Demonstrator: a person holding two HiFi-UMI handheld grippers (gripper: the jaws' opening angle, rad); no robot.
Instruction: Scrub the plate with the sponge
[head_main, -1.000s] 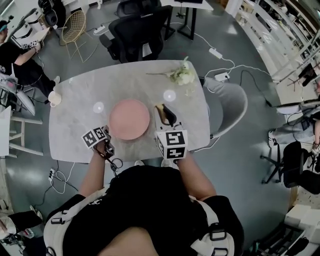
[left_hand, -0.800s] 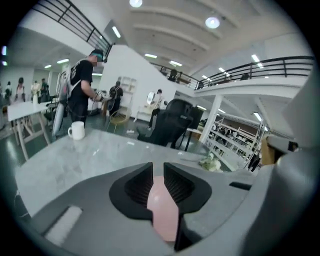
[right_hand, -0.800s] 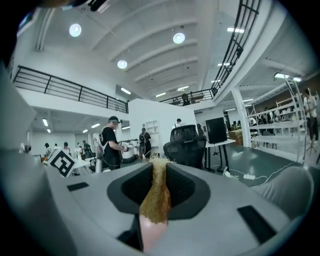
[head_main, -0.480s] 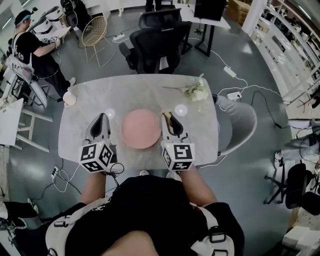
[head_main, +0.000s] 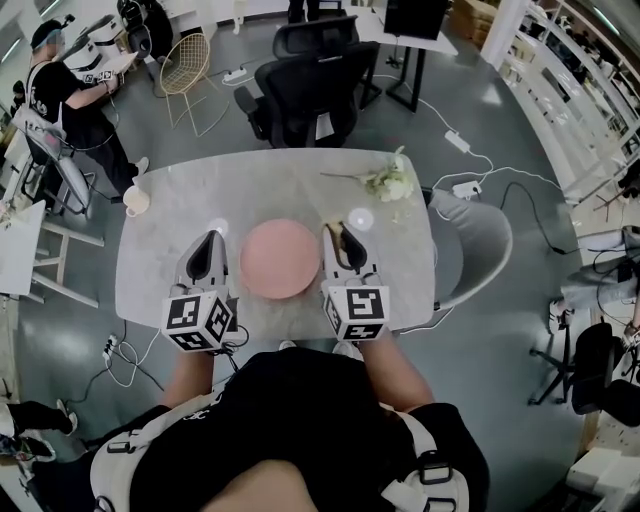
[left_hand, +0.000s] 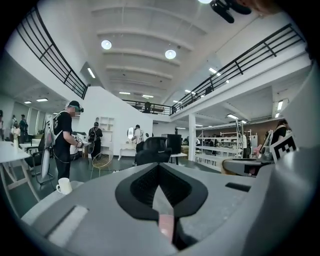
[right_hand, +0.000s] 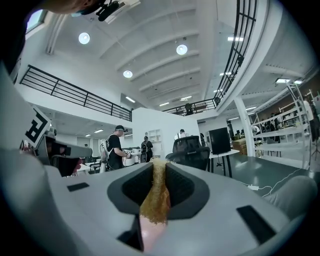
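A round pink plate (head_main: 280, 259) lies flat on the marble table (head_main: 170, 290), in front of me. Left of the plate my left gripper (head_main: 210, 240) is held level above the table; its jaws have just been closing and now stand shut (left_hand: 159, 170) with nothing between them. On the plate's right side my right gripper (head_main: 338, 235) also points level, shut on a yellow-brown sponge (right_hand: 156, 195) that fills the gap between its jaws. Neither gripper touches the plate.
A white cup (head_main: 135, 200) stands at the table's left edge, also visible in the left gripper view (left_hand: 64, 186). White flowers (head_main: 390, 183) lie at the far right. A black office chair (head_main: 305, 85) stands beyond the table, a grey chair (head_main: 480, 235) at its right.
My left gripper rose from the table's front edge, turned from pointing down to level beside the plate, and its jaws closed. The right gripper lifted slightly with the sponge.
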